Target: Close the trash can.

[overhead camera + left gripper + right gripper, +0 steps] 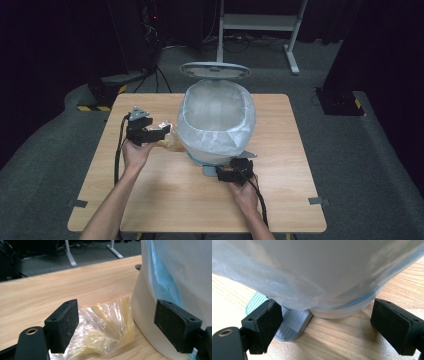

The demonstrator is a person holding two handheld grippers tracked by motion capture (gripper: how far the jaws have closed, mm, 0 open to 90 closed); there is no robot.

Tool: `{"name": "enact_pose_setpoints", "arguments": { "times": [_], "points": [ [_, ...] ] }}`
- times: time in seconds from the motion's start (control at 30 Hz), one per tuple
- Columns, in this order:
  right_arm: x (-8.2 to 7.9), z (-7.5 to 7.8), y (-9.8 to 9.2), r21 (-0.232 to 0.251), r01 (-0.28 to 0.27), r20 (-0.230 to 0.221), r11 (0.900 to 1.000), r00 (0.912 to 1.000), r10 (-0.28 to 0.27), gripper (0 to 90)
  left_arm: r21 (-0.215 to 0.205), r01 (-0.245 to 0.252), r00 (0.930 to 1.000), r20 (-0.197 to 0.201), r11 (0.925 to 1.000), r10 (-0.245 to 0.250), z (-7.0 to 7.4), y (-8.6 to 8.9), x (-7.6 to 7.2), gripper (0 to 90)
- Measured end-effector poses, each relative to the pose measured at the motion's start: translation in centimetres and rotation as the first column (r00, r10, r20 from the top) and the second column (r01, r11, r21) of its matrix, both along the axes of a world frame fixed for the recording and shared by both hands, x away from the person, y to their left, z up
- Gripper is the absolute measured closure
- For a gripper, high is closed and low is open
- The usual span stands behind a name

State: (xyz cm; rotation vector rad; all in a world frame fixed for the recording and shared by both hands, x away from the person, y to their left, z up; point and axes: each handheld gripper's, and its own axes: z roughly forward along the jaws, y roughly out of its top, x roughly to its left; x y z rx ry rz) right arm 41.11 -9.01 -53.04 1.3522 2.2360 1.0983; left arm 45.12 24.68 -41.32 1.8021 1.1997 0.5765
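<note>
High view: pedal bin (216, 120) with white liner and raised lid at worktop (165, 200) centre; crumpled clear bag (172, 141) touching its left base. Left gripper (159, 133) over the bag, right gripper (225, 173) at the pedal (209, 170).
Left gripper view: fingers (63, 322) spread, released, the bag on the worktop between them.
Right gripper view: fingers (263, 325) released, straddling pedal and bin base
</note>
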Motion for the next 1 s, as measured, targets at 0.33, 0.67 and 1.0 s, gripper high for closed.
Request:
{"name": "enact_pose_setpoints", "arguments": {
  "times": [0.33, 0.67, 1.0],
  "points": [
    [0.0, 0.0, 0.1, -0.002, 0.014, -0.001, 1.000, 0.9999, -0.014, 10.3, 0.037, 0.015, 0.9994, -0.032, 0.9992, -0.014, -2.5, -1.9, 1.1, 21.6],
    [-0.1, 0.0, 0.0, 0.006, -0.001, -0.008, 1.000, 1.0000, 0.001, 10.5, 0.085, 0.007, 0.9975, -0.071, 0.9964, -0.001, -5.5, -2.6, 1.8, 21.4],
    [-0.1, 0.0, 0.0, 0.005, -0.001, -0.009, 1.000, 1.0000, 0.001, 10.6, 0.110, 0.035, 0.9948, -0.099, 0.9933, -0.024, -8.0, -3.9, 2.5, 21.3]
  ]
}}
